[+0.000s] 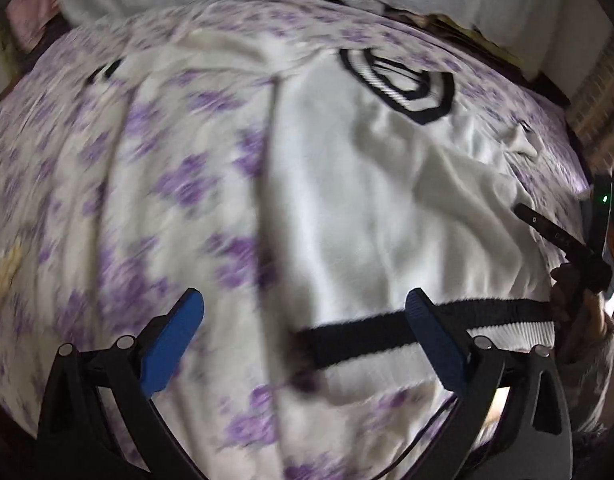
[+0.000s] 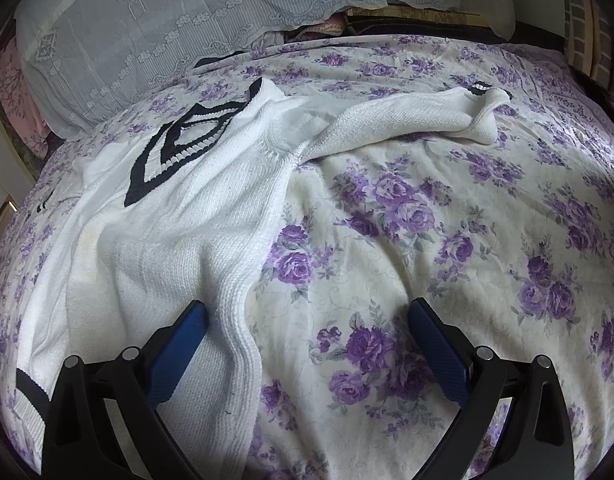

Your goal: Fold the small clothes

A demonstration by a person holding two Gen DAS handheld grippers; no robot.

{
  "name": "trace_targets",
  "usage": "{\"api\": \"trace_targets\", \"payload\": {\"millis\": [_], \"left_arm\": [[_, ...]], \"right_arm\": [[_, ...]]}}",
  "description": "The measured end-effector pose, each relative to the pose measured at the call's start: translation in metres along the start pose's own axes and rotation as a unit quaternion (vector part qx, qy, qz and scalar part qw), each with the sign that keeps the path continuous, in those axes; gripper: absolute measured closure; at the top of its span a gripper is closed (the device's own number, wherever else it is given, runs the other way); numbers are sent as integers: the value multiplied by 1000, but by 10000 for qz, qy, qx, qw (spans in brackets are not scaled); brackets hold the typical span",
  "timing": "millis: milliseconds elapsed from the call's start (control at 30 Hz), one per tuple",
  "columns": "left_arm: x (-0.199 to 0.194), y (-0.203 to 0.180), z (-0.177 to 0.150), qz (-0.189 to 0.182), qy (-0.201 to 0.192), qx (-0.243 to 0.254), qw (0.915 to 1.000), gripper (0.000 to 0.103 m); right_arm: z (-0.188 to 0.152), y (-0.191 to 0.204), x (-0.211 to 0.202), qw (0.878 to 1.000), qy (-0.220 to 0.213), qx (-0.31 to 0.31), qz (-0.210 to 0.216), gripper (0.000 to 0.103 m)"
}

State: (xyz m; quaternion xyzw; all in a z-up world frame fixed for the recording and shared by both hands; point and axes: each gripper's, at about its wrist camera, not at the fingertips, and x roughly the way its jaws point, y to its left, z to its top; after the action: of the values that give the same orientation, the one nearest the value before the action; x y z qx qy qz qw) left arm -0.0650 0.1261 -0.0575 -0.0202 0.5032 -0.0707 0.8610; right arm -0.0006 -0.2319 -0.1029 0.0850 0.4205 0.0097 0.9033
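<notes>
On floral bedspread (image 2: 387, 240), white sweater (image 2: 167, 240) shows no legible writing.

I count one white sweater (image 2: 179, 232) spread on the bed, with one black-and-white collar (image 2: 187, 140), one black hem band (image 1: 427, 328) along the near edge, and two sleeves: one (image 2: 407, 120) reaches toward the bed's far right corner, the other's cuff (image 1: 105, 70) shows near the far left edge. One purple-flowered bedspread (image 2: 447, 240) carries it. One lace-covered pillow (image 2: 167, 28) lies at the far edge. I hold two grippers, my left gripper (image 1: 305, 340) and my right gripper (image 2: 307, 344), each with two blue-padded fingers spread wide.
</notes>
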Motion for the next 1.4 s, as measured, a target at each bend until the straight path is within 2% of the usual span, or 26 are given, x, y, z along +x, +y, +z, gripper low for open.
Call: {"api": "trace_targets", "payload": {"millis": [67,100,133,167,267,333,400,467,567,667,733,867,933,1000,1033,1133,1233,1300,1400], "left_arm": [[23,-20,4,182,169,451,9987,5],[45,-25,2,527,432,645,9956,4],[60,-25,-2,645,605,674,9938,4],[58,-20,-7,395,363,506,9973,4],[42,-8,-9,41,233,409,9989,5],[36,3,-1,-338,247,101,9991,5],[43,8,12,-509,317,-46,9982,5],[52,7,22,-481,328,-41,9983,5],[56,-6,31,-193,222,207,9994,5],[52,-4,43,118,-76,374,9992,5],[47,9,54,206,-172,298,9992,5],[57,34,109,287,-299,-25,9991,5],[61,43,140,174,-415,-174,9988,5],[62,47,165,192,-590,-207,9979,5],[64,46,182,242,-723,-175,9969,5],[69,41,223,489,-1028,142,9934,5],[90,36,267,733,-1126,578,9892,5],[106,44,288,728,-1038,551,9904,5],[130,60,307,473,-858,381,9945,5]], "right_arm": [[0,-5,-3,9999,-11,114,110,3],[-1,-7,-5,9998,4,156,152,3],[0,-11,-7,9996,15,208,205,3],[-1,-15,-10,9994,7,255,251,3],[-2,-29,-19,9954,-95,636,717,3],[3,-34,-15,9864,-3,1025,1282,3],[12,-34,-5,9790,160,1225,1623,3],[29,-38,1,9773,78,1395,1592,3],[58,-60,9,9782,-142,1618,1296,4],[80,-98,19,9665,-205,2296,1133,6],[96,-109,16,9573,-355,2518,1378,7],[144,-78,26,9699,-462,1659,1723,8],[161,-69,47,9654,-311,1686,1966,8],[172,-58,70,9567,-40,1814,2275,10],[177,-48,82,9567,74,1749,2324,11],[197,-18,107,9732,131,1185,1966,14],[213,-4,127,9776,272,794,1928,16],[218,5,137,9785,398,534,1954,16],[220,19,148,9800,432,80,1940,16]]}}
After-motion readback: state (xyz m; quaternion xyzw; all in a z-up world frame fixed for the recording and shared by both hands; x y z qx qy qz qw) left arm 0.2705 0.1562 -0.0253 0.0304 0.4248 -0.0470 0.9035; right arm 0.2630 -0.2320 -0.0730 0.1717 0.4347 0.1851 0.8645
